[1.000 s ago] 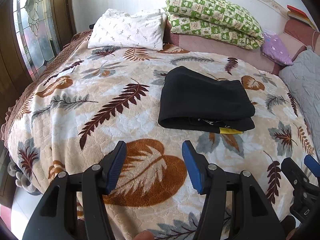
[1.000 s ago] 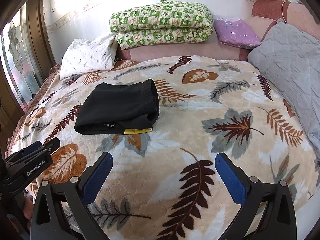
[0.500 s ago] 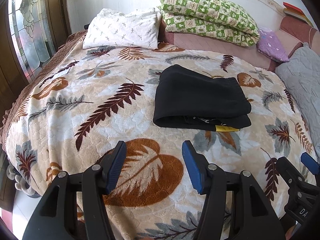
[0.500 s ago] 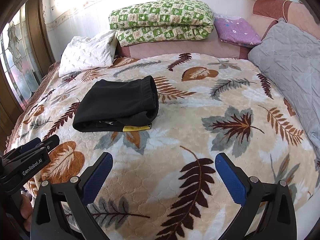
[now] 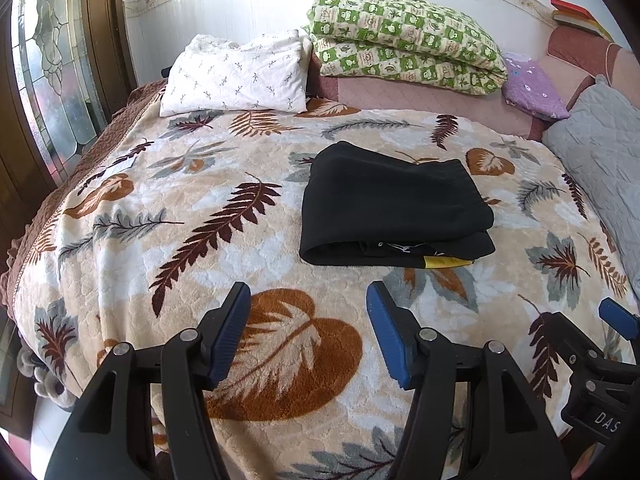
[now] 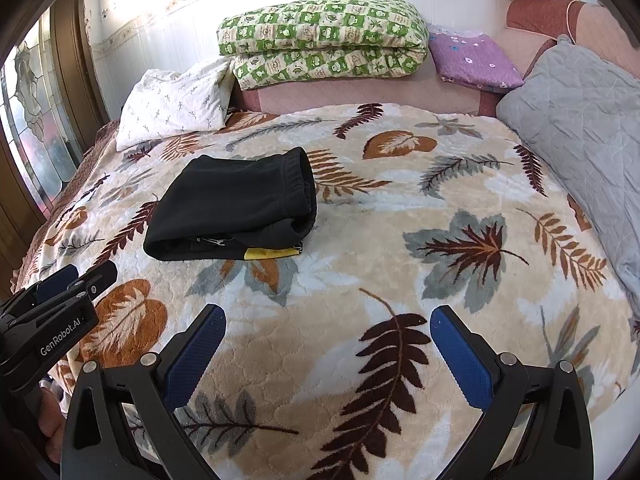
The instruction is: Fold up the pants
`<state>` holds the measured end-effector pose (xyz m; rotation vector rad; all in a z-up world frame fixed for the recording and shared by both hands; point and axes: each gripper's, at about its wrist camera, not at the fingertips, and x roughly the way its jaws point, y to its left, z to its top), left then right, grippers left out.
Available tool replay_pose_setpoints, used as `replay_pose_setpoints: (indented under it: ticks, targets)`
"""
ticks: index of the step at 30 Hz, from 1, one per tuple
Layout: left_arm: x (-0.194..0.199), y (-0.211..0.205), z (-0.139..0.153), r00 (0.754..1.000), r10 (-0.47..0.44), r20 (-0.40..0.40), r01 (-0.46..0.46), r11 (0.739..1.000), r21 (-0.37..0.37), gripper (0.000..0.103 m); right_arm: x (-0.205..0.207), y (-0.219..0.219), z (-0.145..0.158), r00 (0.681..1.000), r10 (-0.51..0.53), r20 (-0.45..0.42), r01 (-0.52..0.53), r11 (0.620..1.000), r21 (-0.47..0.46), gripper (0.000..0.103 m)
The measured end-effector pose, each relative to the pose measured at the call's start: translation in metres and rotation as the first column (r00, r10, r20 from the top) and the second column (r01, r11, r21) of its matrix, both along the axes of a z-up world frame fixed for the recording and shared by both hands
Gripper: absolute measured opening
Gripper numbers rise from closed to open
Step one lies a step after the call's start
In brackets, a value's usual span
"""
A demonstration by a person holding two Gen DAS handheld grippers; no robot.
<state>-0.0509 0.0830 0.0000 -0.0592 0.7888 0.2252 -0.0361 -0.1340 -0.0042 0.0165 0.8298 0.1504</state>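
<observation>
The black pants point(image 5: 392, 204) lie folded into a compact rectangle on the leaf-patterned blanket point(image 5: 192, 208), with a yellow tag showing at the near edge. They also show in the right wrist view point(image 6: 236, 208), waistband to the right. My left gripper point(image 5: 308, 300) is open and empty, held above the blanket in front of the pants. My right gripper point(image 6: 328, 320) is open and empty, to the right of the pants. Each gripper shows at the edge of the other's view.
A white pillow point(image 5: 236, 76), a green checked quilt point(image 5: 404, 40) and a purple pillow point(image 5: 532, 88) lie at the head of the bed. A grey quilt point(image 6: 584, 120) lies along the right side. A stained-glass window point(image 5: 52, 68) is at the left.
Both grippers have drawn back slightly from the bed and tilted; the pants sit a little lower in the right view. The pants themselves have not moved.
</observation>
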Motion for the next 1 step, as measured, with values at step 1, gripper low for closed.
replay_pose_setpoints:
  ticks: [1]
  targets:
    - [-0.0001, -0.0001, 0.0, 1.0, -0.002, 0.001, 0.002, 1.0, 0.002, 0.06, 0.0, -0.0008, -0.0002, 1.0, 0.001, 0.0, -0.001, 1.0, -0.001, 0.103]
